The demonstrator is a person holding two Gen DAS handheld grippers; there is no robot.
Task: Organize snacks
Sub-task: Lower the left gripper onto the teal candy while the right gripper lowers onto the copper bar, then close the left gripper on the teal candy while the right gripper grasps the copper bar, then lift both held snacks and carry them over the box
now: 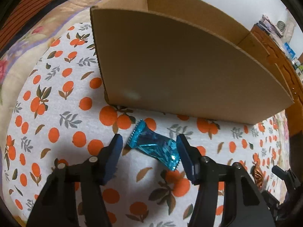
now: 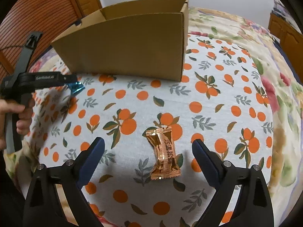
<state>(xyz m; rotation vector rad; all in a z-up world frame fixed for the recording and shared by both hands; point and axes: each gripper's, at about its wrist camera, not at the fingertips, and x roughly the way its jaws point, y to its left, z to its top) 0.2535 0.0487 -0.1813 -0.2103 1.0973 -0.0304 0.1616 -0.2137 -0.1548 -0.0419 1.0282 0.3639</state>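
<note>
A blue foil-wrapped candy (image 1: 155, 145) lies on the orange-print cloth (image 1: 56, 113), just in front of the open cardboard box (image 1: 180, 66). My left gripper (image 1: 148, 141) straddles it; the right pad touches the wrapper's end and a gap remains at the left pad, so it is open. In the right wrist view a copper foil-wrapped candy (image 2: 164, 151) lies flat between the wide-open fingers of my right gripper (image 2: 148, 145), touching neither. The same view shows the left gripper (image 2: 73, 83) over the blue candy (image 2: 76, 87), held by a hand (image 2: 22, 117).
The cardboard box (image 2: 128, 47) stands at the far side of the cloth (image 2: 208, 94), its open top facing up and its inside hidden. A floral quilt (image 2: 274, 94) surrounds the cloth. Wooden furniture (image 2: 286, 36) stands behind at the right, a slatted wooden door (image 2: 37, 19) at the left.
</note>
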